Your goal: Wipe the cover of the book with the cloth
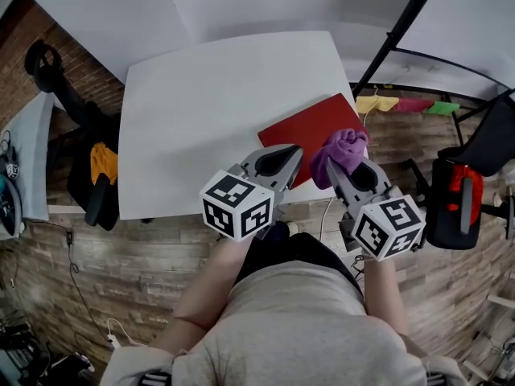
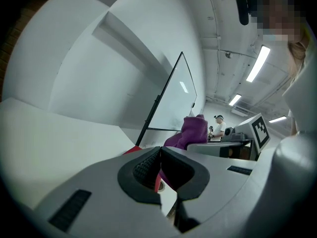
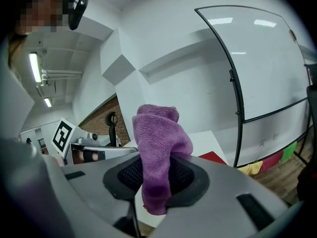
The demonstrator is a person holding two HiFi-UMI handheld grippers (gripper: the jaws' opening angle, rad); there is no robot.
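A red book [image 1: 315,123] lies at the near right corner of the white table [image 1: 201,111]. My left gripper [image 1: 291,161] sits at the book's near left edge, jaws shut on that edge; a red sliver of the book [image 2: 157,176] shows between the pads in the left gripper view. My right gripper [image 1: 341,170] is shut on a bunched purple cloth [image 1: 343,149], held over the book's near right edge. In the right gripper view the cloth [image 3: 156,138] stands up out of the jaws, with a corner of the book [image 3: 214,157] behind it. The left gripper view shows the cloth [image 2: 192,132] too.
A black stand pole [image 1: 394,34] rises just right of the table. Yellow, pink and green cloths [image 1: 406,104] lie on the floor behind it. A black chair [image 1: 459,191] stands at the right, another chair with an orange item [image 1: 96,167] at the left. The person's torso fills the bottom.
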